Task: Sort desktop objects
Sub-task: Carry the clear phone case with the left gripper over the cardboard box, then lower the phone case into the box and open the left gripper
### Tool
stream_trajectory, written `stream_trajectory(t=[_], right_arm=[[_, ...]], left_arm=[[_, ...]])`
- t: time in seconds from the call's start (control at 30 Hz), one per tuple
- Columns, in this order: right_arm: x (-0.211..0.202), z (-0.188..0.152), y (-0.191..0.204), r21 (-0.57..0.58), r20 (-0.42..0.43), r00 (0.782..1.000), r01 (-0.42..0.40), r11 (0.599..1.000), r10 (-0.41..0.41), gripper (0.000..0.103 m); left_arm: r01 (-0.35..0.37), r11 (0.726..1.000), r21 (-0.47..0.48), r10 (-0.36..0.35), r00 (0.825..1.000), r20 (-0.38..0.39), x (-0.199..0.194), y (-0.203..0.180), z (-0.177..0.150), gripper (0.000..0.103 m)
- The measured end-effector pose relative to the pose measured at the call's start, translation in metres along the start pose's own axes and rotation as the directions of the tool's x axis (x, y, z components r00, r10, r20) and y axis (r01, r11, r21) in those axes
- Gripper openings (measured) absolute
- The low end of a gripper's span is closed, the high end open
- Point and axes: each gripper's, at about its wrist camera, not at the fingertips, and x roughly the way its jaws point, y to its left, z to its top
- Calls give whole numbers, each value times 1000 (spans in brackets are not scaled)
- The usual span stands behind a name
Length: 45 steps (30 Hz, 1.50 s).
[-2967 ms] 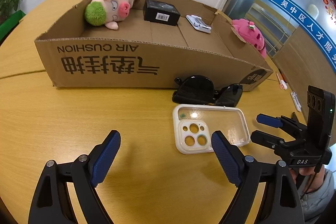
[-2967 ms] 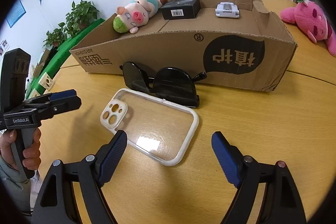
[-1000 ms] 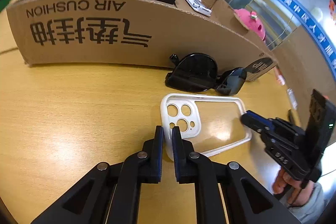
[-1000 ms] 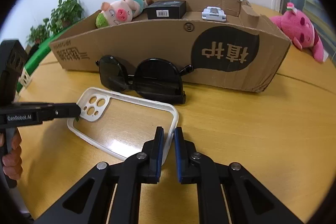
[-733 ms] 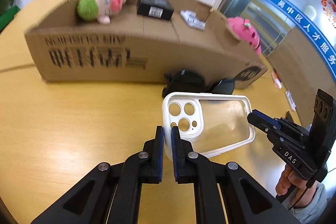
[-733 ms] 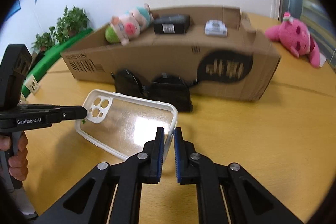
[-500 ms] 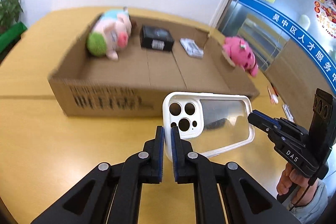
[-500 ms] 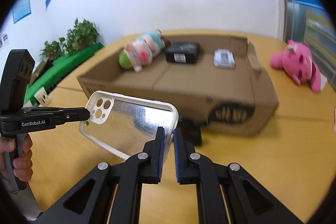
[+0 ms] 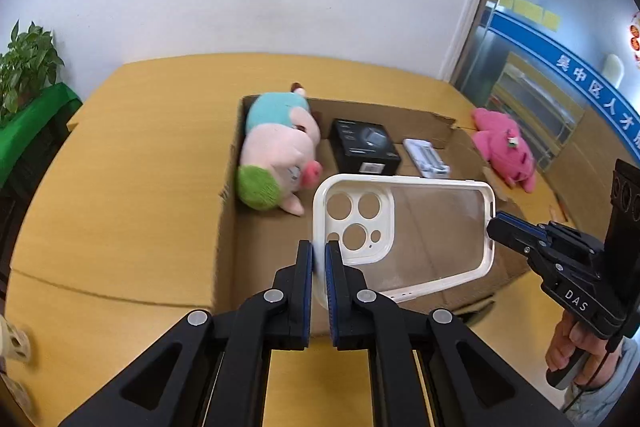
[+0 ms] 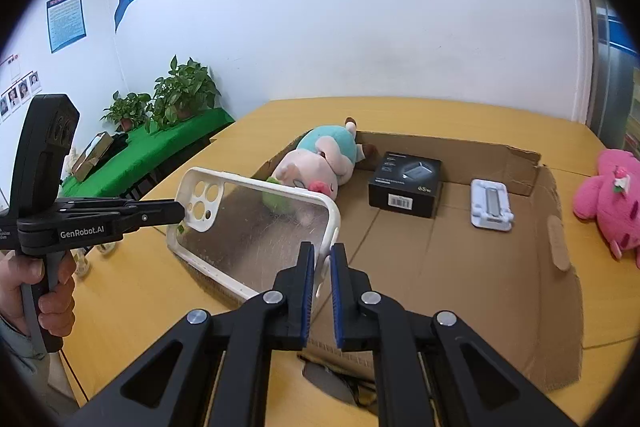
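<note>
Both grippers — left gripper; right gripper — clamp the clear, white-rimmed phone case.

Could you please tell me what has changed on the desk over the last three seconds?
Both grippers, open three seconds ago, closed on the phone case: the left gripper at its camera end, the right gripper at the opposite end. Together they raised it off the table to above the cardboard box. The pig plush, black box and white holder inside stayed put.
</note>
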Motion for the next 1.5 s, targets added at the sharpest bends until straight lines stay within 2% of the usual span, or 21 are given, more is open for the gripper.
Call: stream_trajectory(t=[0.2,0.33,0.47,0.57,0.67,0.77,0.87,0.93,0.97,1.0,1.07,1.13,1.17,1.23,1.27,1.3,1.4,1.5], right_arm=[[53,15,-15,79,-80,997,-3,997,9,8],[87,11,-26,117,-164,986,8,993,11,8],[113,2,-35,190,-257,964,-13,982,62,8],[126,-2,-33,206,-306,950,2,979,62,8],[137,-6,-27,193,-348,936,20,981,50,11],[147,-17,-28,214,-391,918,21,977,66,11],[142,-16,-34,257,-368,925,0,966,98,14],[135,-16,-37,278,-333,935,-27,960,123,29],[129,-15,-39,295,-300,946,-33,955,125,42],[124,-13,-40,303,-275,954,-33,953,121,51],[103,-14,-40,291,-201,973,-53,955,115,57],[88,-16,-41,265,-169,982,-36,964,83,58],[78,-18,-41,249,-151,986,-27,968,67,61],[59,-24,-41,210,-123,992,0,978,27,66],[50,-27,-42,190,-110,994,24,982,-3,69],[41,-31,-43,174,-98,995,50,983,-33,72],[20,-43,-48,152,-85,991,112,982,-99,76],[5,-51,-50,130,-76,986,160,979,-151,77]], left_arm=[[-63,998,2,62,992,-111,56,17,22,5],[-115,993,35,120,973,-198,92,18,21,5],[-179,981,72,193,941,-278,119,20,11,5],[-223,969,111,248,908,-337,135,19,1,5],[-267,952,150,303,889,-342,141,16,-1,5],[-282,951,129,309,893,-329,141,19,2,6],[-243,968,69,252,913,-321,135,25,3,8],[-255,965,66,263,916,-304,129,26,4,17],[-258,964,66,265,918,-295,126,26,4,19],[-247,967,57,252,923,-291,122,26,4,20],[-242,969,53,247,931,-267,111,26,3,21],[-254,965,62,261,939,-223,97,22,2,32],[-248,967,65,256,948,-187,87,18,0,43],[-222,974,52,227,967,-119,69,10,-2,56],[-215,976,41,218,972,-86,60,7,-4,65],[-204,979,28,205,977,-51,51,5,-6,69],[-169,986,-1,169,985,34,27,-3,-14,73],[-141,990,-8,141,985,95,13,-19,-23,74]])
